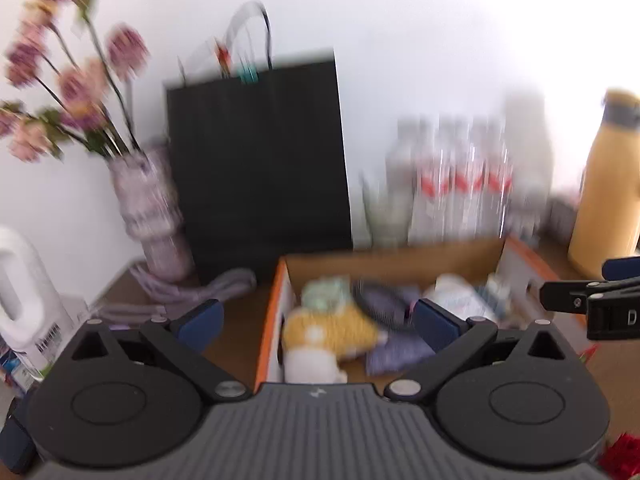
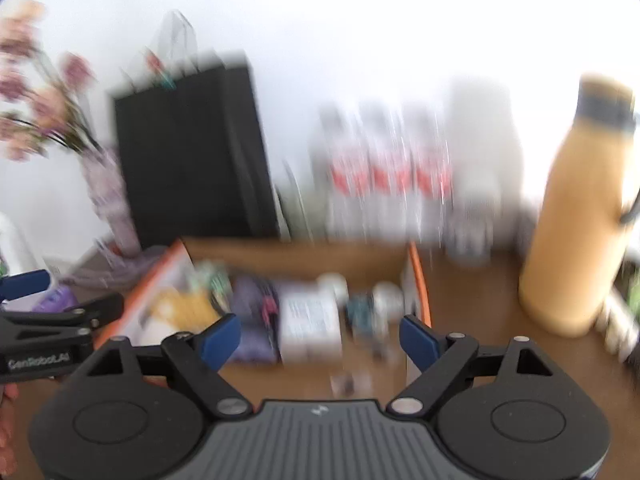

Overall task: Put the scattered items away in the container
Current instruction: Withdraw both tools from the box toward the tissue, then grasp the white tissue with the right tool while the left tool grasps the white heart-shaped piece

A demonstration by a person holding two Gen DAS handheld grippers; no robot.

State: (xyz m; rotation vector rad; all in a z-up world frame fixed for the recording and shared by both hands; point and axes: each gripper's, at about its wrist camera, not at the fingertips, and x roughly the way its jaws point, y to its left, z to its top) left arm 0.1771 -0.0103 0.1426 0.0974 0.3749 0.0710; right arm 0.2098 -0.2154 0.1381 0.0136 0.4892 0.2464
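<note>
A cardboard box with orange edges stands on the brown table and holds several items: a yellow-and-white soft thing, purple cloth and a white packet. In the right wrist view the same box shows a white packet and the purple cloth. My left gripper hangs open over the box's near left part, nothing between its blue pads. Over the box's near right part my right gripper is open and empty too. Both views are blurred.
Behind the box stand a black paper bag, a vase of pink flowers, a pack of water bottles and a tall yellow bottle. A white jug is at the left. Something red lies at the lower right.
</note>
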